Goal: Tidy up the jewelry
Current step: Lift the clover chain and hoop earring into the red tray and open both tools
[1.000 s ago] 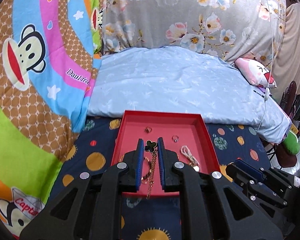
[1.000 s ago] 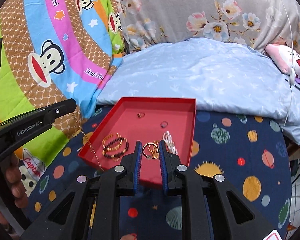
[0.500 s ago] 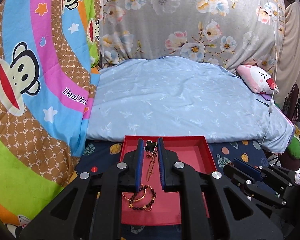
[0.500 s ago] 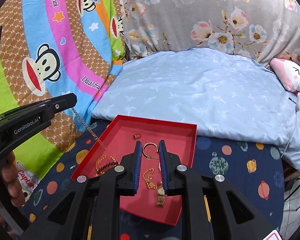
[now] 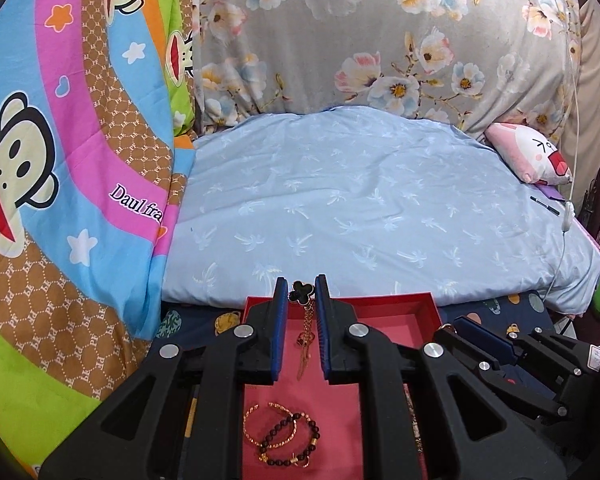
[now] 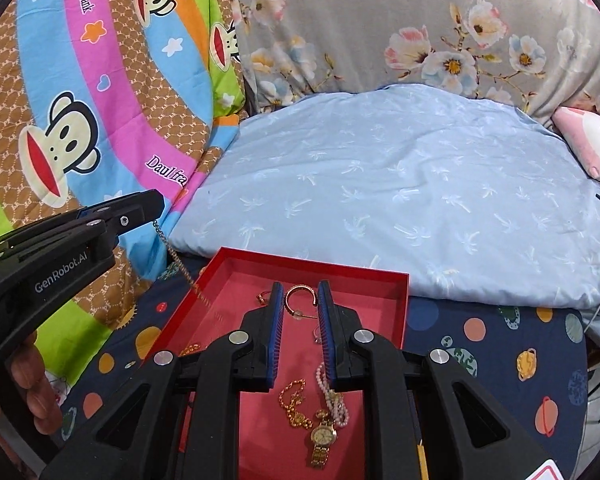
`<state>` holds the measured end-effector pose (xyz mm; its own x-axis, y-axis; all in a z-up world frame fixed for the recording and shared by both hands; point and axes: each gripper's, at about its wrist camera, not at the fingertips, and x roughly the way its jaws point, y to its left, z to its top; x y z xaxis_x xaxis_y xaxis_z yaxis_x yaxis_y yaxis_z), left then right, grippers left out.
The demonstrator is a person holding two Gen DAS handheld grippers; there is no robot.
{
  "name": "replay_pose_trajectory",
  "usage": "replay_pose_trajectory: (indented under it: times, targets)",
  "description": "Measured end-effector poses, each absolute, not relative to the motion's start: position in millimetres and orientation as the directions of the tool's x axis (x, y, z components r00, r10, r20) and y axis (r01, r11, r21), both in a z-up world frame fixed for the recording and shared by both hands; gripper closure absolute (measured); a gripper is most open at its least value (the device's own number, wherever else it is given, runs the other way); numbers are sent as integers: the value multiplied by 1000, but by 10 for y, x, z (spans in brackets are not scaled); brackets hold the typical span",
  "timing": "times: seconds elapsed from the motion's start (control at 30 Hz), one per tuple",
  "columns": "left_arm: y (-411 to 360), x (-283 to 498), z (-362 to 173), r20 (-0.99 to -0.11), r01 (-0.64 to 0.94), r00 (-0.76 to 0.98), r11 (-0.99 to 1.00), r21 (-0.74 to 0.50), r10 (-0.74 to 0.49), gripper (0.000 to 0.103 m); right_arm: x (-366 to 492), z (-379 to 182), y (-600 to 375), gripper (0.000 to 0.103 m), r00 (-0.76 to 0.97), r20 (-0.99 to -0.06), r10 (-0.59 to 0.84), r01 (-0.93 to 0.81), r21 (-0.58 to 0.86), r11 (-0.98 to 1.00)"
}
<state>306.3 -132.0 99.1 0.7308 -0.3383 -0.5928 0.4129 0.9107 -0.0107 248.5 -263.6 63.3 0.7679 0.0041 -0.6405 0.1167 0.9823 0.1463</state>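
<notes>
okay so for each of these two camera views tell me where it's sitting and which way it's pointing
Left wrist: sits on the left gripper, looking forward over the red tray toward the bed; its own fingers pinch a clover necklace, and the right gripper shows at lower right.
Right wrist: sits on the right gripper, facing the same way; its fingers pinch a hoop earring, with the left gripper and the person's hand at left.
Shared: the tray, the blue quilt and the necklace chain.

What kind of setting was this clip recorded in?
Most likely a bedroom, worked on the bed itself: a light blue quilt, a floral pillow behind it and a cartoon monkey blanket at the side. The red jewelry tray sits on a planet-print sheet.
</notes>
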Motion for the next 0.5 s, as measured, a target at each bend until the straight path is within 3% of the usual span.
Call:
replay_pose_trajectory:
  times: [0.5]
  targets:
    - [-1510,3439,596,-638,403,704,915,-1,-311,90,2825,245,-2750,87,722,-692,14,130,155,979]
